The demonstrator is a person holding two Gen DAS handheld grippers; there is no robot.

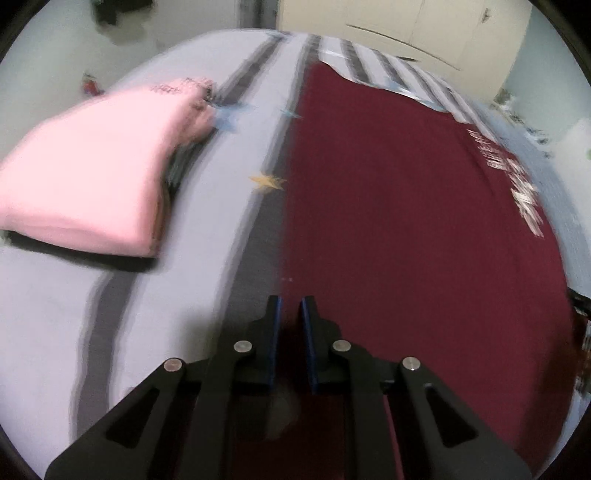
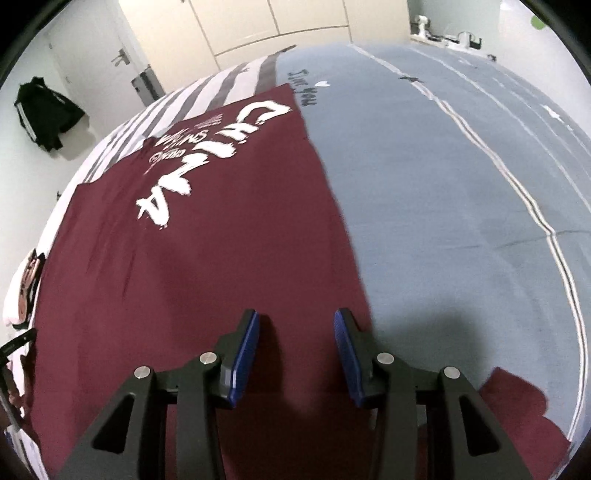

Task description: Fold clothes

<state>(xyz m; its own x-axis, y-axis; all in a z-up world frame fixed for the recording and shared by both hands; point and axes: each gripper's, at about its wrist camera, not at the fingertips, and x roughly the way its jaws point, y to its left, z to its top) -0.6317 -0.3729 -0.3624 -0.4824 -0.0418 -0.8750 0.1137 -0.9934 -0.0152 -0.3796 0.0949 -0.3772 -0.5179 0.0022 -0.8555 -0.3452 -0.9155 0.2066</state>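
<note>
A maroon T-shirt (image 1: 406, 221) with white lettering lies flat on the bed, also seen in the right wrist view as the maroon T-shirt (image 2: 203, 258). My left gripper (image 1: 291, 299) hovers at the shirt's left edge. Only a narrow gap separates its jaws and nothing shows between them. My right gripper (image 2: 295, 314) stands open above the shirt's right edge, with nothing between its blue pads (image 2: 245, 347). A maroon sleeve (image 2: 517, 402) sticks out at the lower right.
A folded pink garment (image 1: 85, 173) tops a stack of clothes on the left of the striped bed sheet (image 1: 207, 221). Grey-blue bedding (image 2: 443, 184) spreads to the right. A black bag (image 2: 44, 110) lies on the floor, and wardrobe doors (image 2: 258, 22) stand behind.
</note>
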